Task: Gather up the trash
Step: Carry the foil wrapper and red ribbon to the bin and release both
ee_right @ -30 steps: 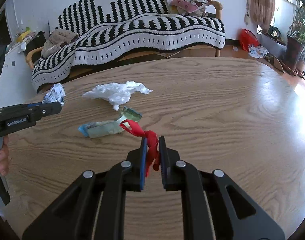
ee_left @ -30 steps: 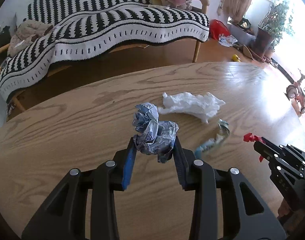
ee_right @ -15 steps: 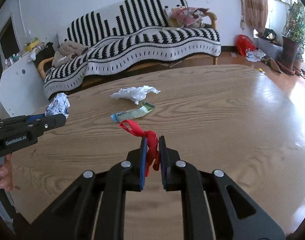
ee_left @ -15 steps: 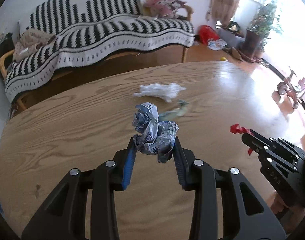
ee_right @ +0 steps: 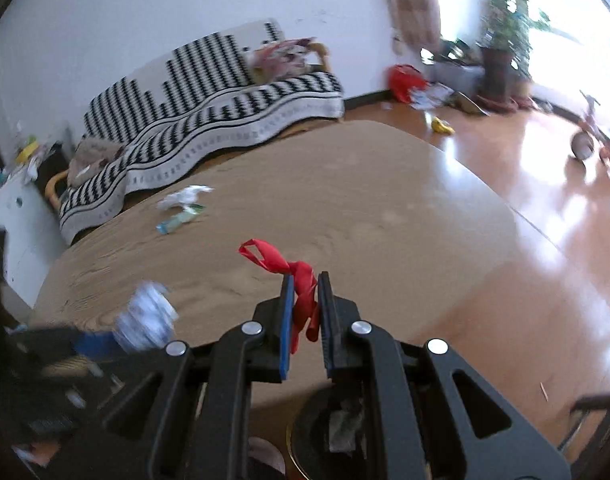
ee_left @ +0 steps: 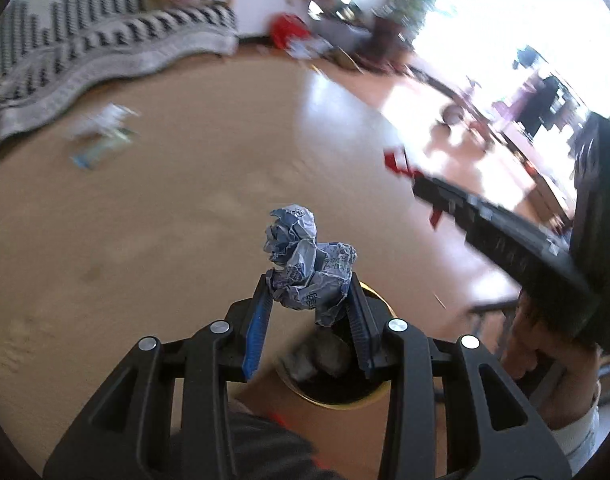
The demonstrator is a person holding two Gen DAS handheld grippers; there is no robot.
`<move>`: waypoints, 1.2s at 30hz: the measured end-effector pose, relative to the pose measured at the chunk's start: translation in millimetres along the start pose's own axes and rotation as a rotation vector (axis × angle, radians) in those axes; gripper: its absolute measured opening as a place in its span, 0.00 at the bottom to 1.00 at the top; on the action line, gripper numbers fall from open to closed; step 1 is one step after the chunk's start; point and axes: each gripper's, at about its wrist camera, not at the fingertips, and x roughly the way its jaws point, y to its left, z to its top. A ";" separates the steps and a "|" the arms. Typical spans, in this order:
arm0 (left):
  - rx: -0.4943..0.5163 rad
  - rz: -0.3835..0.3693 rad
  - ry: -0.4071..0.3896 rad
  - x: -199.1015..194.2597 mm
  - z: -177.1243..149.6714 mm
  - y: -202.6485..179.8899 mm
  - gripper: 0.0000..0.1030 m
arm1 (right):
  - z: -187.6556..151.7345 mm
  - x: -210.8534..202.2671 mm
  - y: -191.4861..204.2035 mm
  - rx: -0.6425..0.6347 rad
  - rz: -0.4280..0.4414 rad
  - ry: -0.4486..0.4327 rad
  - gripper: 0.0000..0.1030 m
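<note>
My left gripper (ee_left: pixel 308 300) is shut on a crumpled blue-and-white paper ball (ee_left: pixel 307 264), held above a round black bin with a gold rim (ee_left: pixel 379 394) below the table edge. My right gripper (ee_right: pixel 305 292) is shut on a red ribbon scrap (ee_right: pixel 281 262), also above the bin (ee_right: pixel 301 432). The right gripper also shows in the left wrist view (ee_left: pixel 421 188), and the paper ball blurred in the right wrist view (ee_right: pixel 147 322). A white tissue (ee_right: pixel 187 196) and a green-blue wrapper (ee_right: pixel 181 218) lie on the wooden table (ee_right: pixel 345 216) far back.
A sofa with a black-and-white striped throw (ee_right: pixel 209 120) stands behind the table. A potted plant (ee_right: pixel 501 40), a red bag (ee_right: pixel 403 80) and toys sit on the shiny floor at right. The bin holds some crumpled trash (ee_left: pixel 317 356).
Both grippers have pulled back from the table middle to its near edge, carrying their trash. The bin has come into view beneath them. The tissue and wrapper are farther away.
</note>
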 end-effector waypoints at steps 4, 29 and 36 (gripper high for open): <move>0.012 -0.078 0.128 56.4 -27.6 -38.6 0.35 | -39.2 -3.5 -47.8 0.069 -0.039 0.071 0.12; 0.101 -0.066 0.386 162.4 -86.0 -57.5 0.35 | -159.0 81.6 -119.0 0.289 -0.059 0.424 0.12; 0.116 -0.071 0.368 155.4 -85.7 -58.3 0.40 | -155.1 79.6 -121.8 0.302 -0.051 0.412 0.12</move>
